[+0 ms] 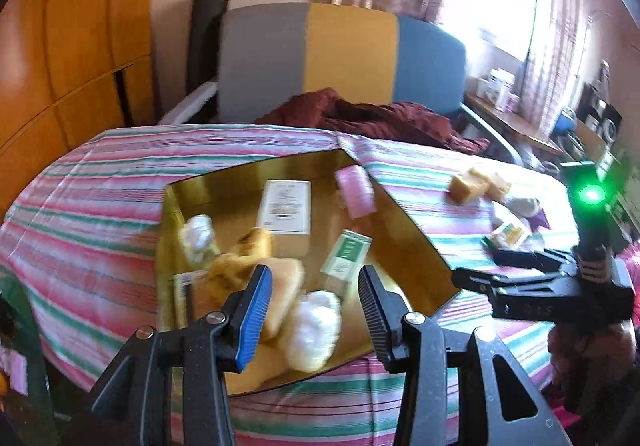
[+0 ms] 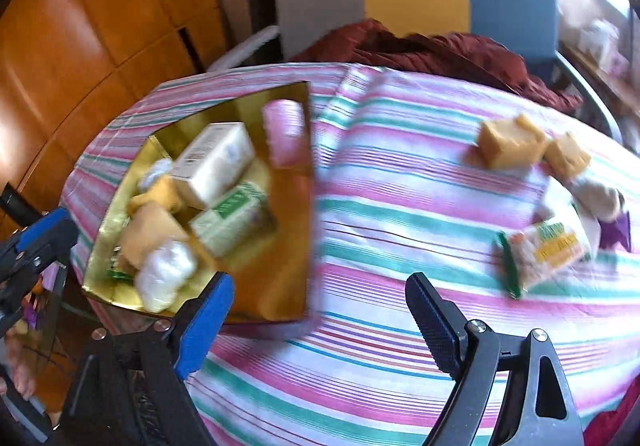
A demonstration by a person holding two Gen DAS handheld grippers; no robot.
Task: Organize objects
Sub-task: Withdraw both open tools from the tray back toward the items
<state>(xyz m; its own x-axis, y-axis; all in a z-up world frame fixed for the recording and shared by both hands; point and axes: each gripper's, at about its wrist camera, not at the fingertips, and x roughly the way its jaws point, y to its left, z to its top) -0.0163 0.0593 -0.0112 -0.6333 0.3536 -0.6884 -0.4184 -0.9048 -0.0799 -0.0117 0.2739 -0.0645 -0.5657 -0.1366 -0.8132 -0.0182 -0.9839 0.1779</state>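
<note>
We hold the left gripper (image 1: 316,310) over the gold box (image 1: 404,214), its fingers part-open with nothing pressed between the pads; below and between them lie a white fluffy bundle (image 1: 314,330) and a tan soap block (image 1: 280,286), loose in the box, not gripped. Beyond the fingertips sit a white carton (image 1: 285,206), a green-and-white soap pack (image 1: 346,252) and a pink bar (image 1: 354,192).

Our right gripper (image 2: 320,316) hangs over bare striped cloth (image 2: 400,214), jaws wide and empty; the gold box (image 2: 280,286) lies to the left of its blue finger. The things left to gather are ahead and to the right of the black finger: a green-and-orange packet (image 2: 546,252) nearest, then two tan blocks (image 2: 510,144), with a pale object (image 2: 600,196) beside them that is too blurred to name.

We judge the step in hand to be the right hand's reach for the packet; to do it well, we should:
- turn the wrist so the pads face the packet's long sides;
- lower until the fingertips straddle it, without dragging the cloth into a fold;
- close only once it is centred between the pads;
- keep the left fingers clear of the box mouth for the drop.
</note>
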